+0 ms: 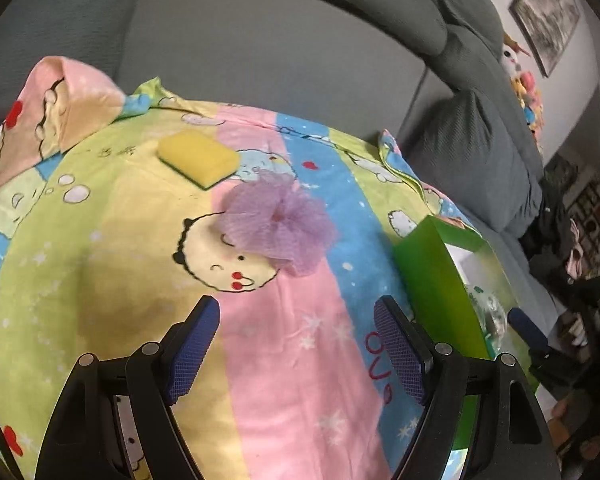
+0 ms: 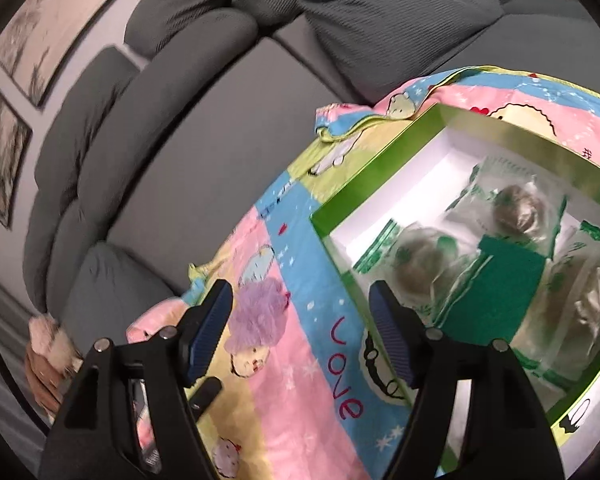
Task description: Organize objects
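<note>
The green box (image 1: 432, 280) is cut off behind the left claw (image 1: 296, 344).

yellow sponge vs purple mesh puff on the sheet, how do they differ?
Shape: the sponge is a flat rectangular block with clean edges; the mesh puff is a round, ruffled ball.
Colour: the sponge is solid yellow with a dark green underside; the puff is pale purple and see-through.
Position: in the left wrist view the sponge lies farther from the camera, the puff nearer.
Shared: both lie loose on the cartoon sheet, outside the green box.
</note>
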Demonstrator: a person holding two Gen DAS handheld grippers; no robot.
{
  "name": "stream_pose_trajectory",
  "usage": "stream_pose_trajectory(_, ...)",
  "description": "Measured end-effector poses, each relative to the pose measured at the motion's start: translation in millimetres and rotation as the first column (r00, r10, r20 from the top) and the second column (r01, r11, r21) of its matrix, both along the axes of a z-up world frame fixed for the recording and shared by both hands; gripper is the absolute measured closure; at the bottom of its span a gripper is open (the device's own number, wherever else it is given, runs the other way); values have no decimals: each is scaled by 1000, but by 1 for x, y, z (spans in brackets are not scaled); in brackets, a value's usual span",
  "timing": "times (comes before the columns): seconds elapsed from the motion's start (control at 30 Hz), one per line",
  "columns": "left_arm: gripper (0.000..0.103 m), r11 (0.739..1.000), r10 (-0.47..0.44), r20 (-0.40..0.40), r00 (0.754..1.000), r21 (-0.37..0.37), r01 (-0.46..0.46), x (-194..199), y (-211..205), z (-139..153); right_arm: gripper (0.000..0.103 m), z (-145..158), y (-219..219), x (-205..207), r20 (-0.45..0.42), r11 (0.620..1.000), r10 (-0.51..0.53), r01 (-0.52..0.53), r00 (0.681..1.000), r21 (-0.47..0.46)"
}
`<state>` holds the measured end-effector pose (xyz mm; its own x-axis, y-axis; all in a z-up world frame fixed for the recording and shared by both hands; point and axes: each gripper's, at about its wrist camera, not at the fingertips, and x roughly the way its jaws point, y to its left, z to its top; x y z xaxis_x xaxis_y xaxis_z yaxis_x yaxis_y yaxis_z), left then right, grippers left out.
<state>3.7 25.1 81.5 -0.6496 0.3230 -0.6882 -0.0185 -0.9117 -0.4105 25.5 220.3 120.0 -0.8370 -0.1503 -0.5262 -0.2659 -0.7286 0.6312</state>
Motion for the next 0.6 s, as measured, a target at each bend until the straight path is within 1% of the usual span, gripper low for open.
stream_pose_trajectory(0.1,23,1000,12,-12,1000,-6,-12,1,-7,2,30,-1,-12,-6,18,999,17,-18,1000,32)
stream_pose_trajectory(0.17,23,999,16,-31,999,34,-15,1,-15,6,30,-2,-18,-10,27,999,28,-29,999,42)
stream_pose_trajectory(0.23,23,997,42,-39,998,59,-39,2,-23,7,30,-3,-27,-15,40,997,40,-43,998,63)
stream_pose_trajectory(0.33,23,995,70,-26,997,70,-68,0,-33,6,30,-4,-39,-21,56,993,60,-65,997,97)
stream_pose_trajectory(0.4,23,994,82,-15,996,73,-81,-2,-38,5,23,-6,-45,-24,62,992,74,-80,995,101)
stream_pose_trajectory(0.43,23,994,86,-10,996,76,-85,-2,-39,4,22,-7,-48,-26,65,991,83,-89,994,100)
stream_pose_trajectory(0.6,23,993,92,0,996,76,-91,-5,-44,2,22,-12,-60,-35,97,985,100,-112,990,133)
